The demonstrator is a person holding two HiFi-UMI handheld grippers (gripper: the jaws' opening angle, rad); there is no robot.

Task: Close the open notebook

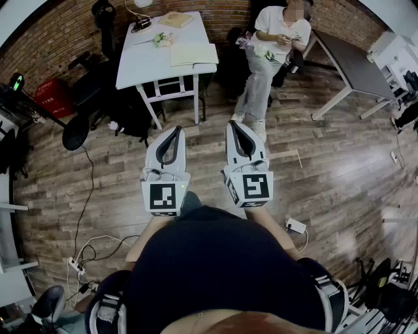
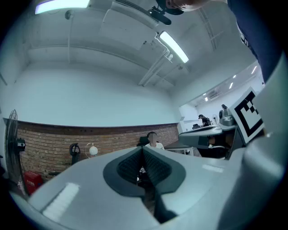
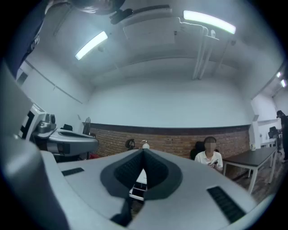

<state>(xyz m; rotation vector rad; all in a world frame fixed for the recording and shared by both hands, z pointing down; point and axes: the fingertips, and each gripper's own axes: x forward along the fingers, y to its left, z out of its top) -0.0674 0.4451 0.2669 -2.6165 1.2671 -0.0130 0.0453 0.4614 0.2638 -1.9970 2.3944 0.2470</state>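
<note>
The open notebook [image 1: 194, 53] lies flat on a white table [image 1: 140, 62] far ahead, pale pages up. Both grippers are held level and side by side over the wooden floor, well short of that table. My left gripper [image 1: 177, 128] has its jaws together with nothing between them, and in its own view the tips meet [image 2: 143, 148]. Just as shut and empty is my right gripper [image 1: 233, 124], its tips meeting [image 3: 144, 150] in the right gripper view. A strip of the white table [image 3: 138, 180] shows under the right jaws.
On the white table are also a closed book [image 1: 175, 19], a small bunch of flowers [image 1: 162, 39] and a lamp base [image 1: 140, 26]. A seated person [image 1: 274, 45] is right of it, beside a dark table [image 1: 353, 62]. Cables and a power strip [image 1: 75, 264] lie on the floor at left.
</note>
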